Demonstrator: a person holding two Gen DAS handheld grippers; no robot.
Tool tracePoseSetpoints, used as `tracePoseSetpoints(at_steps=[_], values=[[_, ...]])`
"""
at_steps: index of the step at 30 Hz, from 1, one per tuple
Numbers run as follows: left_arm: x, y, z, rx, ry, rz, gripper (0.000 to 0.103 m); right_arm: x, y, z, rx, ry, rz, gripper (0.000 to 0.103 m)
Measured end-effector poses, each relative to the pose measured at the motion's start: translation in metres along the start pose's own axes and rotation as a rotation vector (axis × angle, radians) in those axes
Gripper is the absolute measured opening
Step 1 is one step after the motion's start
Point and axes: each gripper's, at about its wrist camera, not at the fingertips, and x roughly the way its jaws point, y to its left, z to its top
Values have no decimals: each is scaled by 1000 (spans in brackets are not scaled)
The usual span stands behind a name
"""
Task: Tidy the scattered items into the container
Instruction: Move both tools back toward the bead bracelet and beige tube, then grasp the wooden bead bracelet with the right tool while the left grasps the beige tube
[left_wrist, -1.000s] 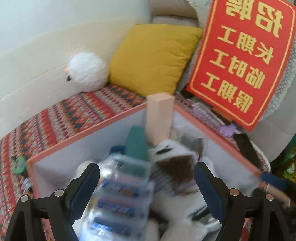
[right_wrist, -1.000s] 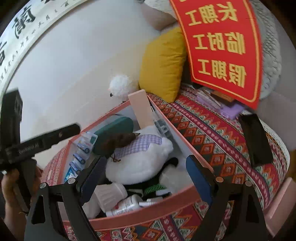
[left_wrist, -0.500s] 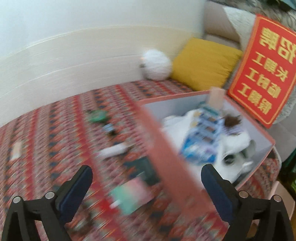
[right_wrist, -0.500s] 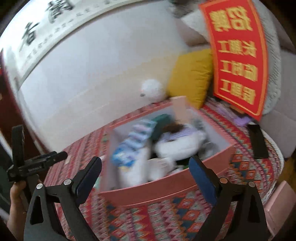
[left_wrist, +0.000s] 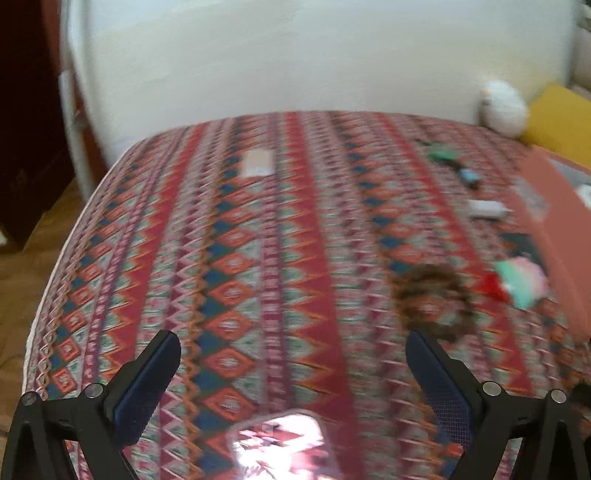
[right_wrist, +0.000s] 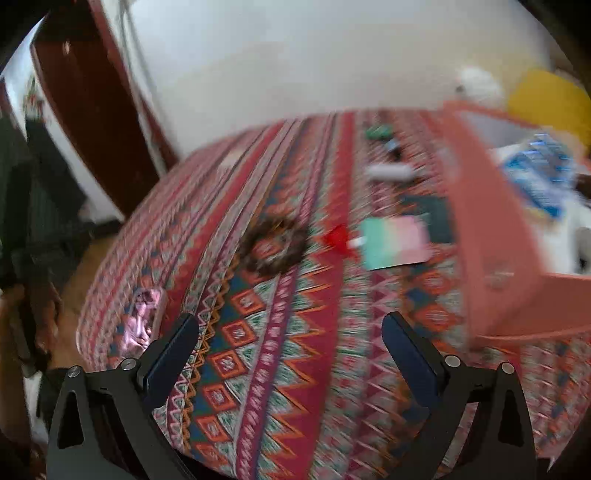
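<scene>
Both views are motion-blurred. The pink box (right_wrist: 491, 229) stands at the right on the patterned cloth (right_wrist: 295, 350), with a blue-and-white pack (right_wrist: 543, 173) and white plush inside. Loose on the cloth lie a brown furry ring (right_wrist: 275, 245), a green-and-pink card (right_wrist: 395, 242) with a red piece (right_wrist: 338, 236), a white tube (right_wrist: 388, 170) and a green item (right_wrist: 378, 132). A shiny pink packet (left_wrist: 275, 450) lies just ahead of my left gripper (left_wrist: 291, 354), which is open and empty. My right gripper (right_wrist: 290, 336) is open and empty above the cloth. The brown ring (left_wrist: 432, 302) is near the left gripper's right finger.
A small pale card (left_wrist: 258, 164) lies far back on the cloth. A white fluffy ball (left_wrist: 502, 109) and a yellow cushion (left_wrist: 557, 122) sit by the white wall. The cloth's left edge drops to a wooden floor (left_wrist: 26, 258). A person's hand (right_wrist: 40, 317) shows at the left.
Both grippers have swung left, away from the box, to face the open cloth and the scattered items. The box has gone from the centre to the right edge of both views.
</scene>
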Motion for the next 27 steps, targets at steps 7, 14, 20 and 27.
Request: tracePoseSetpoints(at_steps=[7,14,20,27], values=[[83,41,34,-81,80,11,100,95,42,11,-89,81,4,101],[199,67,122,-204,99,-14,100,147,77,16,-390,46,-111,89],[307,74,170,-198,197,104,103,169,55,39,-376,41,-64,24],[310,50,181,-126,72,72,43,167,27,61,-222,45,35,20]])
